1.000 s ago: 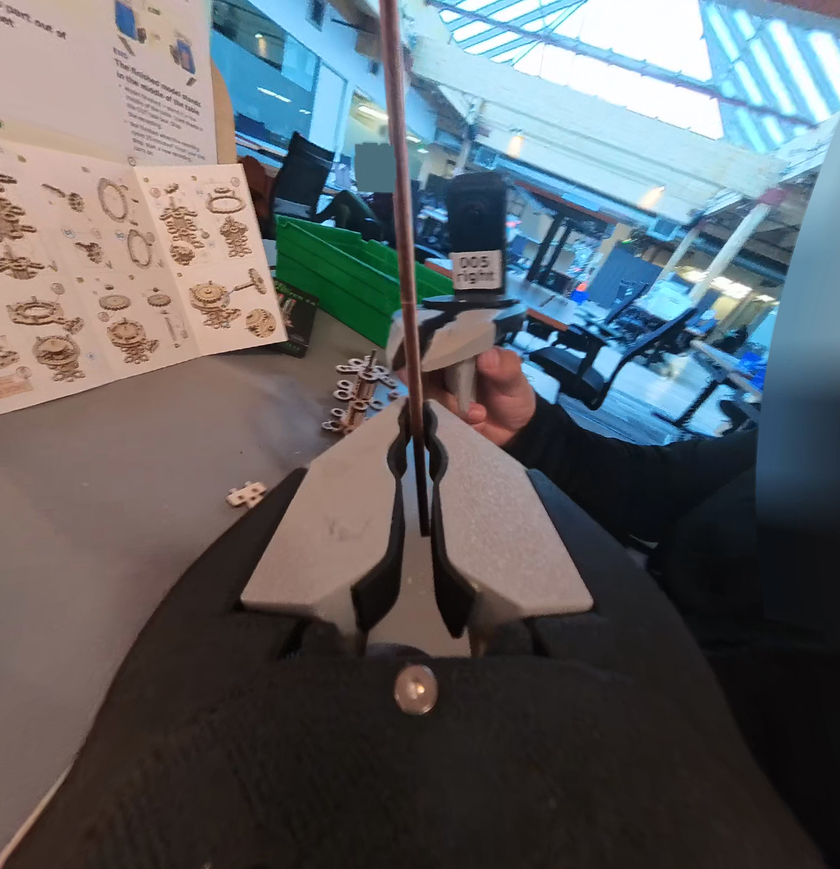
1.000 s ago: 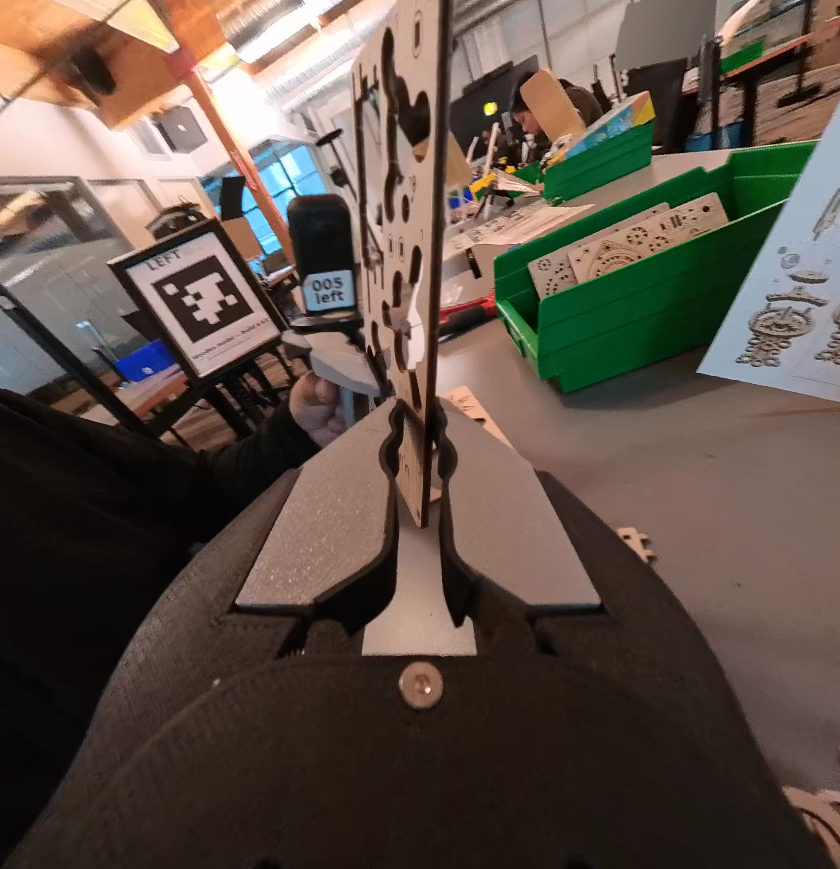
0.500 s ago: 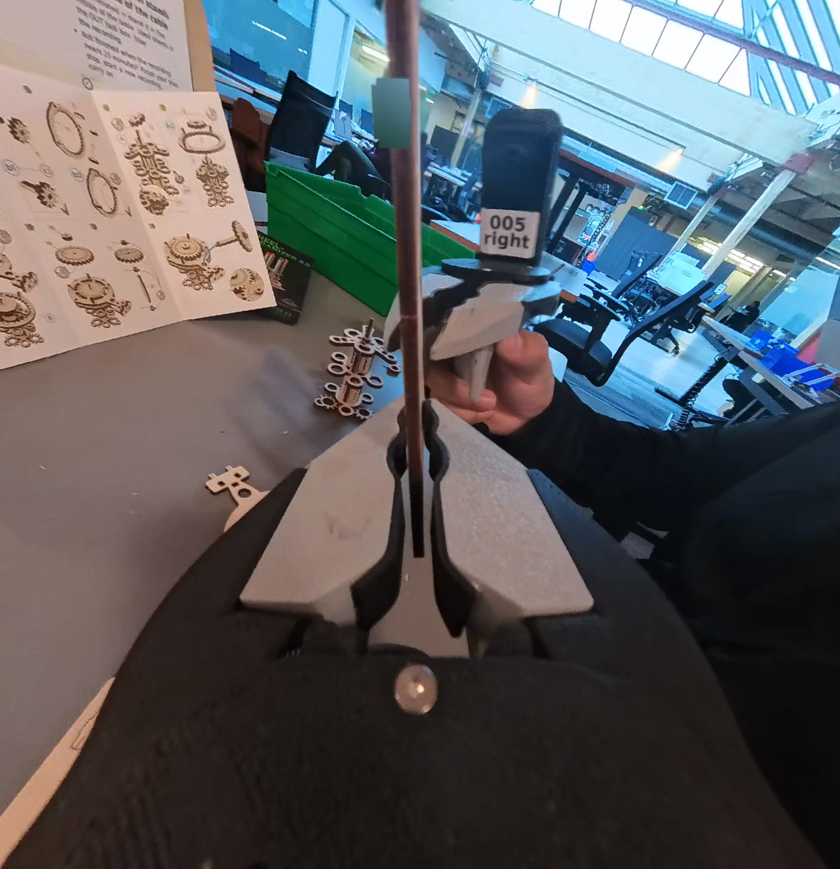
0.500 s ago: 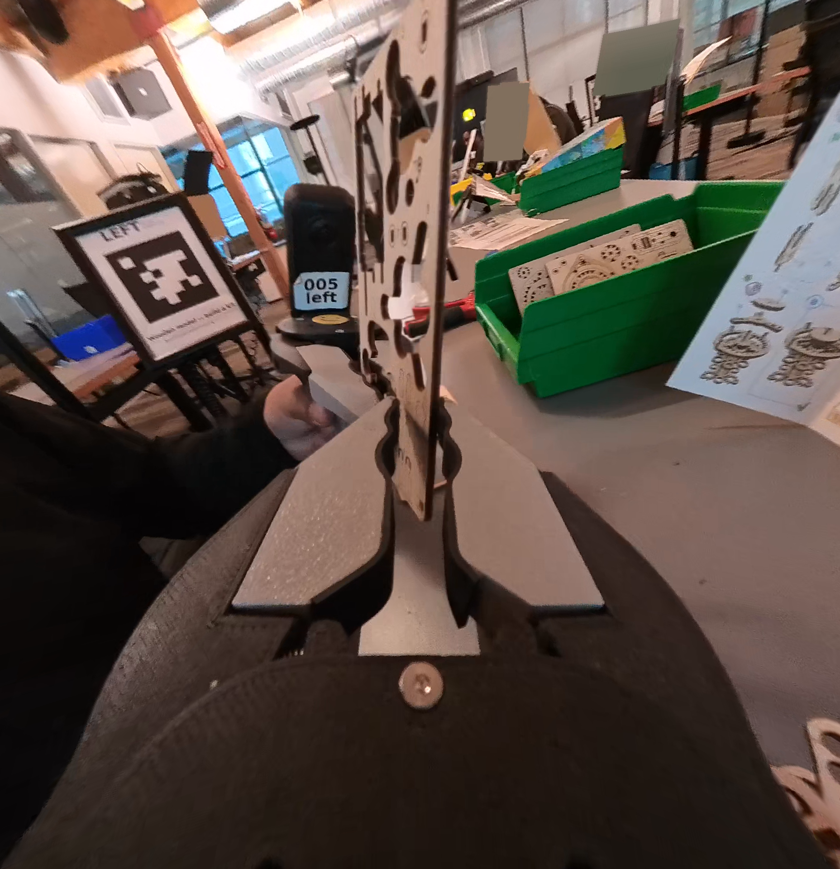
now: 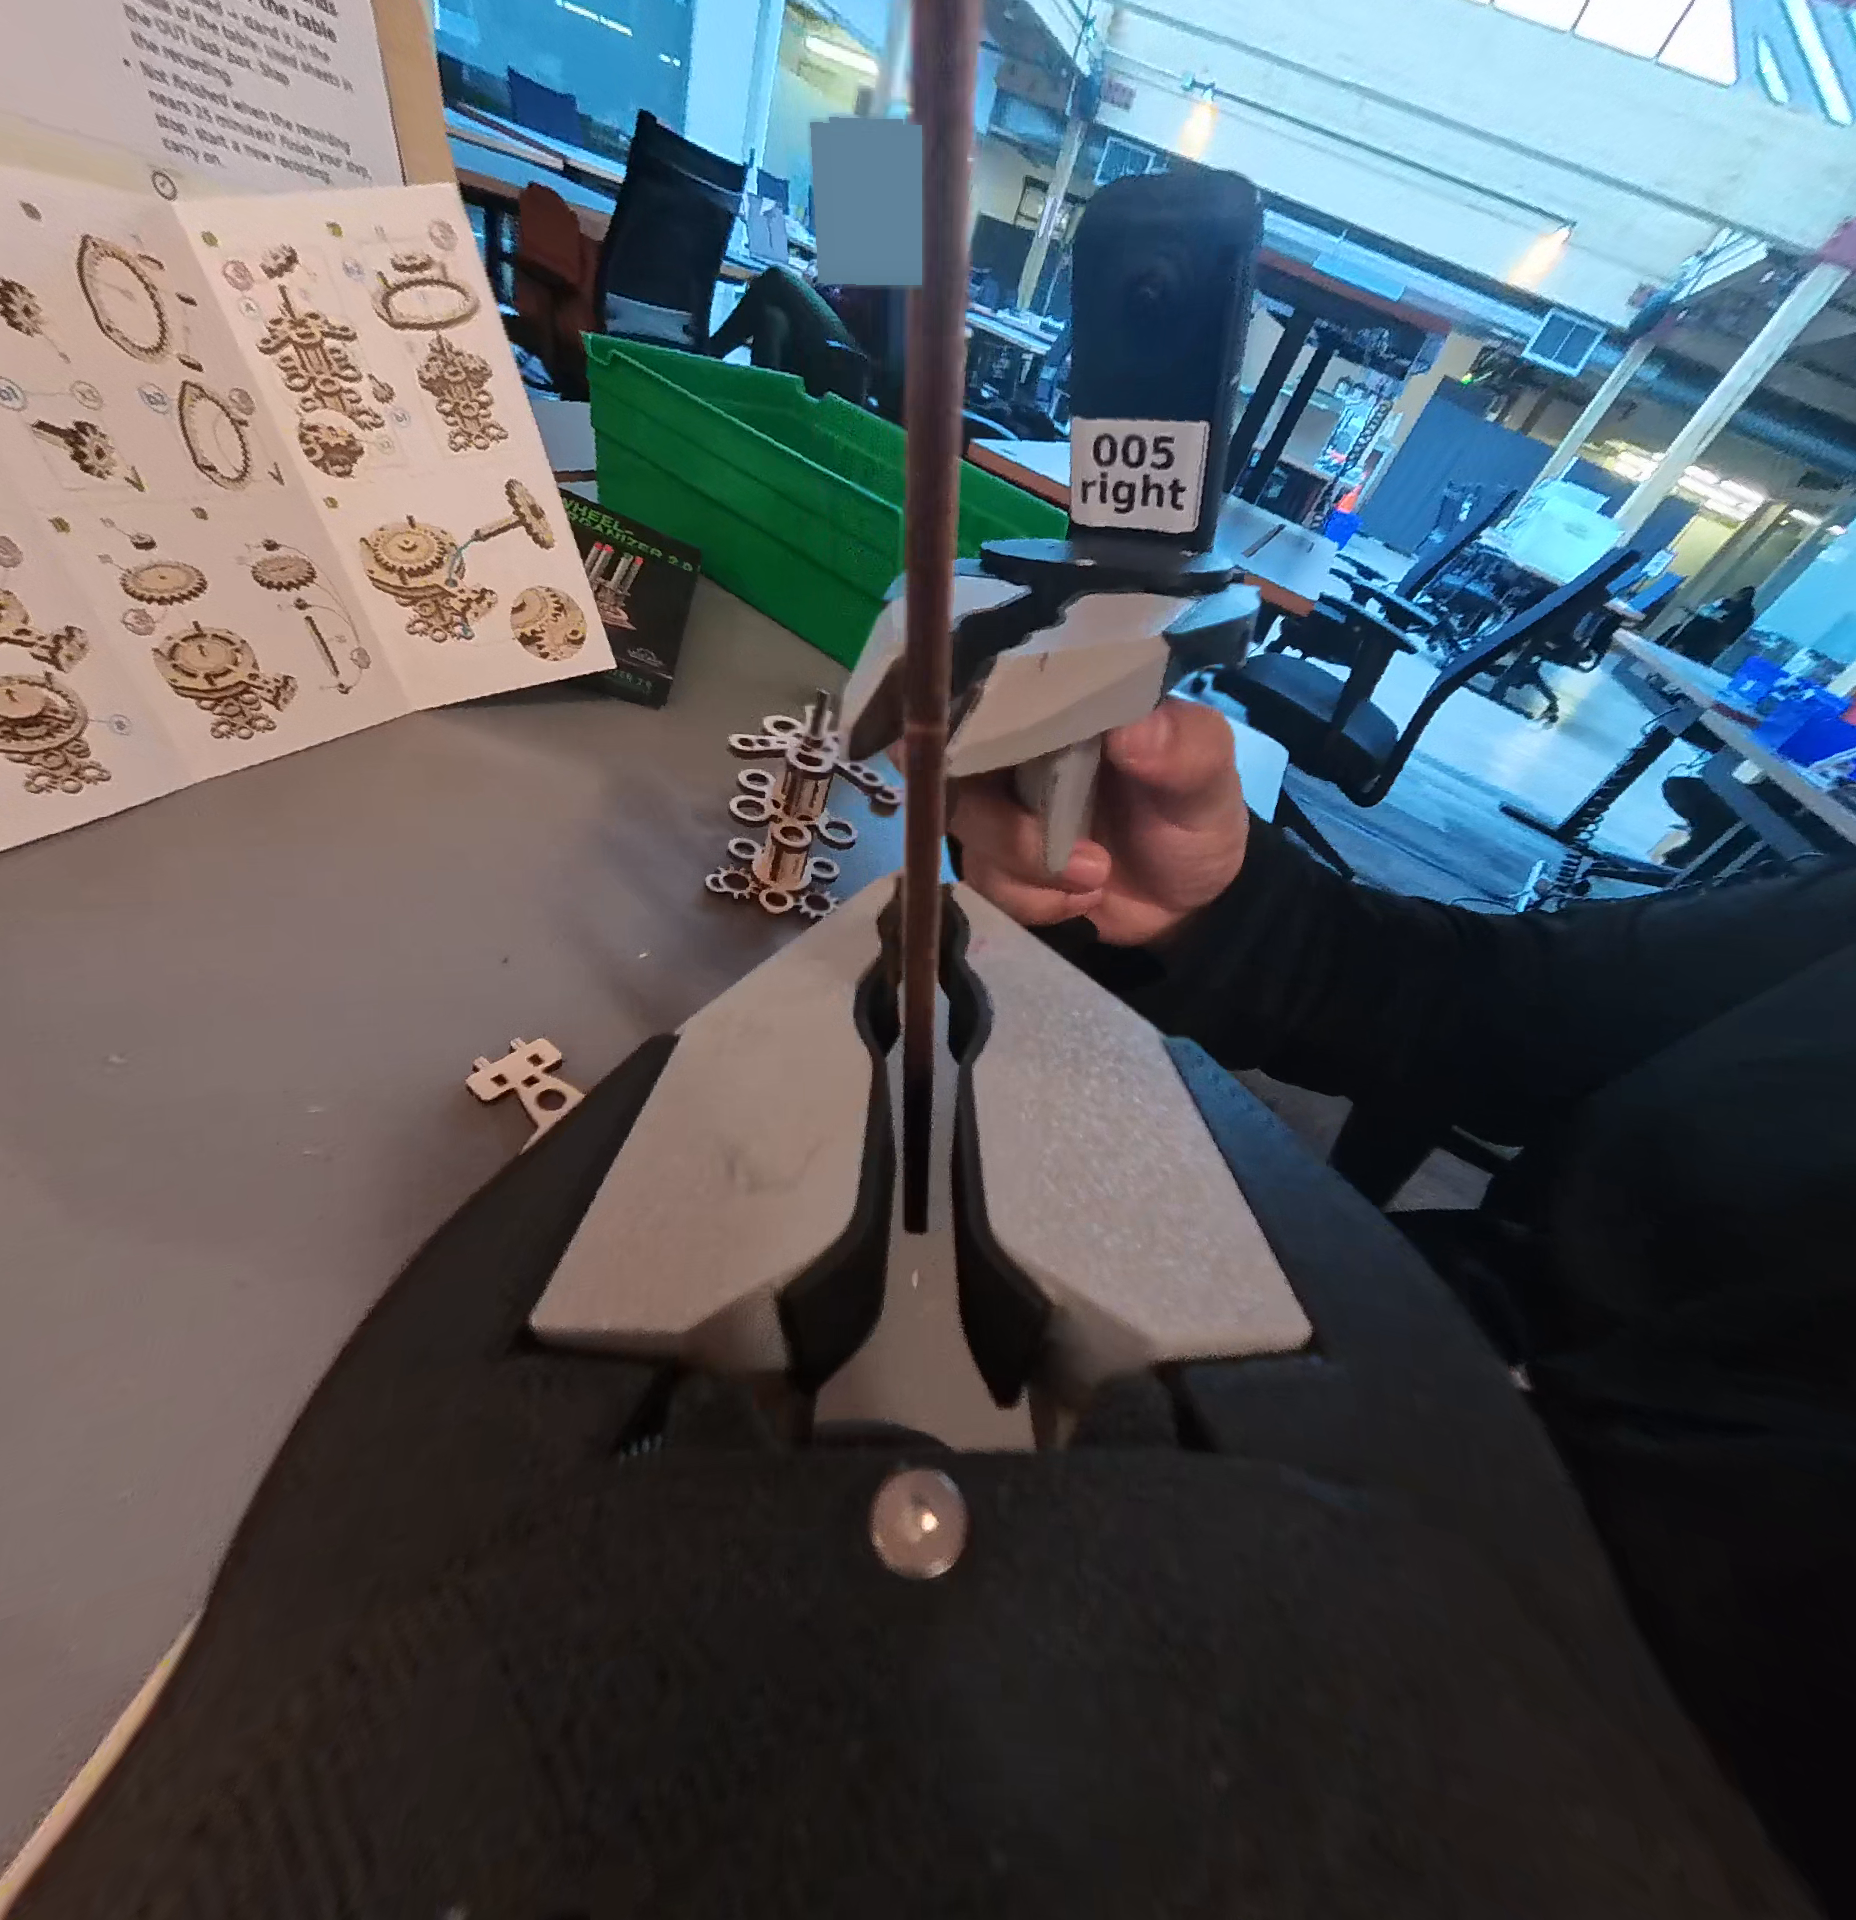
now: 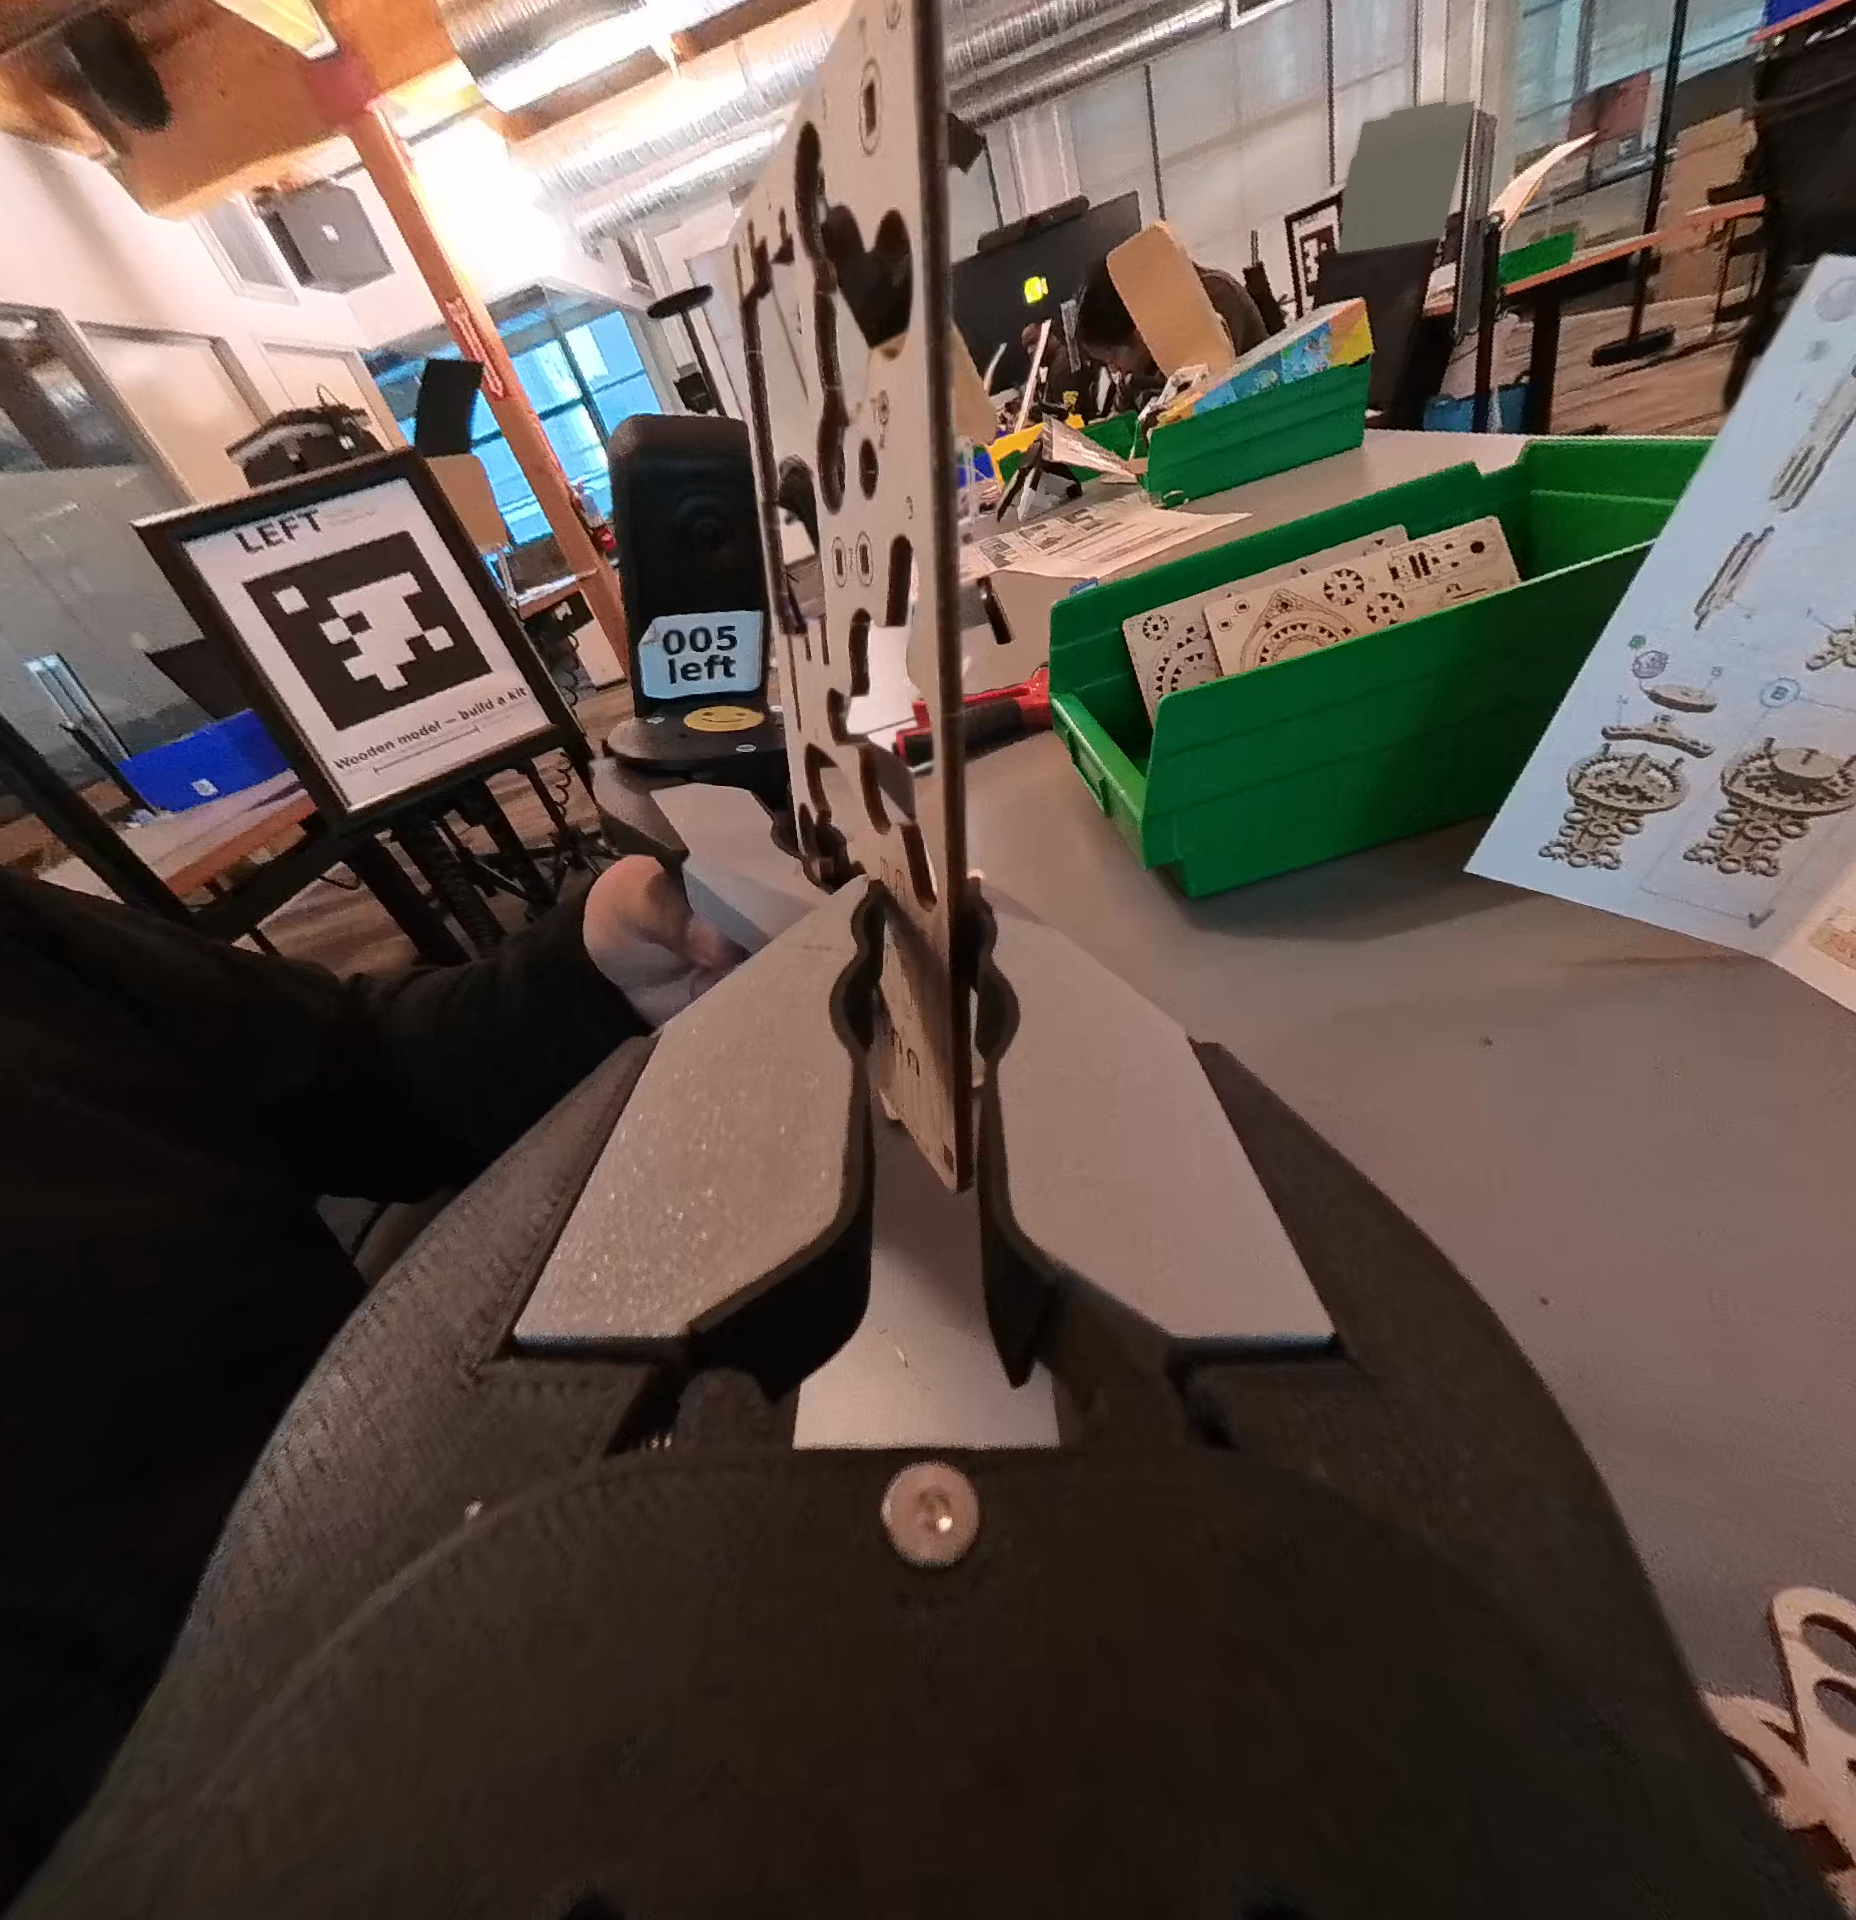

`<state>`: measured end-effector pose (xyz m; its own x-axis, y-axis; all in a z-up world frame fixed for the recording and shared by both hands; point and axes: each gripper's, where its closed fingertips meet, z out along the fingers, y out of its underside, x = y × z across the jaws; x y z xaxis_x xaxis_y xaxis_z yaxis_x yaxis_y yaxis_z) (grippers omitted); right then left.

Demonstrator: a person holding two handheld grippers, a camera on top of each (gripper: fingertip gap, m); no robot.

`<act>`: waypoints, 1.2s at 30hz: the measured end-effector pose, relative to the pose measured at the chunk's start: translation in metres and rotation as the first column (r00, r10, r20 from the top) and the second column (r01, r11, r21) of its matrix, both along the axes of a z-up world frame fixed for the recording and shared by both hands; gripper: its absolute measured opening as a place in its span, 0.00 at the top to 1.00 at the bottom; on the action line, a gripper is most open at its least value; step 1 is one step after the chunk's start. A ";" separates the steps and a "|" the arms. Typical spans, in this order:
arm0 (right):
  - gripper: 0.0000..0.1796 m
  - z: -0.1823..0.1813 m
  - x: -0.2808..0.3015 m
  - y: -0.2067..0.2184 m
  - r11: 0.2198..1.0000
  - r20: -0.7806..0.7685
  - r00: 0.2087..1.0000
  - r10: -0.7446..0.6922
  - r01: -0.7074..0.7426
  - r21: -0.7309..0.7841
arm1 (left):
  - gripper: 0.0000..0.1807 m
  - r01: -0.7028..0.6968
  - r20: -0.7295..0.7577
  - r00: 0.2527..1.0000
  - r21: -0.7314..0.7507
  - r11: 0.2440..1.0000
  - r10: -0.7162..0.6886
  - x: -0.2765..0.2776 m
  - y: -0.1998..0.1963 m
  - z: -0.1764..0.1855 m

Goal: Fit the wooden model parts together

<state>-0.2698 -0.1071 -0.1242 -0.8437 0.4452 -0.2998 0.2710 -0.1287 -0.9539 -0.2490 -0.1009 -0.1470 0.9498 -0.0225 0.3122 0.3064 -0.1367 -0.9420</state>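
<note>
A thin wooden part sheet (image 6: 882, 582) with many cut-out holes stands upright between both grippers, edge-on in the left wrist view (image 5: 929, 416). My left gripper (image 5: 919, 914) is shut on its lower edge. My right gripper (image 6: 919, 914) is shut on the opposite lower edge. Each gripper shows in the other's view, held by a hand: the right one (image 5: 908, 717) and the left one (image 6: 778, 831). A partly built wooden assembly (image 5: 794, 821) with ring-shaped arms lies on the grey table (image 5: 280, 987) beyond the left gripper. A small loose wooden piece (image 5: 519, 1075) lies near it.
An open instruction sheet (image 5: 228, 468) stands at the back left, also in the right wrist view (image 6: 1734, 675). A green bin (image 6: 1350, 675) holds more wooden sheets. A small dark box (image 5: 638, 613) sits by the bin. A framed marker sign (image 6: 352, 634) stands left. Another wooden piece (image 6: 1817, 1745) lies at lower right. My two grippers' fingertips are within a few centimetres of each other. Left tips and right tips are each some 15 centimetres from the small loose wooden piece (image 5: 519, 1075).
Both grippers have stayed shut on the sheet. The views have tilted down and shifted slightly; the right gripper looks nearer in the left wrist view.
</note>
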 end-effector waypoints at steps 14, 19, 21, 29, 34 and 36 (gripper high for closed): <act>0.95 0.000 0.001 -0.001 0.999 0.029 0.999 0.030 -0.029 -0.026 | 1.00 0.016 0.048 0.999 0.022 1.000 -0.017 0.000 0.000 -0.001; 0.95 0.000 0.001 0.000 1.000 0.008 1.000 0.021 -0.020 -0.007 | 0.99 0.019 0.011 1.000 0.024 1.000 -0.020 0.003 0.001 -0.001; 0.95 0.001 0.003 0.000 1.000 0.004 1.000 0.028 -0.028 -0.006 | 0.99 0.024 -0.019 1.000 0.024 0.999 -0.023 0.004 0.001 0.000; 0.95 -0.005 0.000 0.001 0.997 -0.021 0.999 -0.033 0.035 0.073 | 0.99 -0.009 -0.060 0.998 0.000 1.000 0.009 0.000 0.003 -0.005; 0.95 0.002 0.003 -0.001 0.999 -0.036 0.999 -0.019 0.020 0.028 | 0.99 0.001 -0.017 1.000 0.038 0.999 -0.001 0.001 0.002 -0.001; 0.96 0.008 0.005 0.001 0.999 -0.026 1.000 0.006 -0.006 -0.033 | 1.00 0.009 0.017 1.000 0.077 0.997 -0.011 0.003 0.002 0.005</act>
<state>-0.2652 -0.1065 -0.1162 -0.8542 0.4304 -0.2918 0.2468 -0.1583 -0.9561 -0.2463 -0.0992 -0.1415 0.9440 -0.0566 0.3252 0.3213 -0.0671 -0.9446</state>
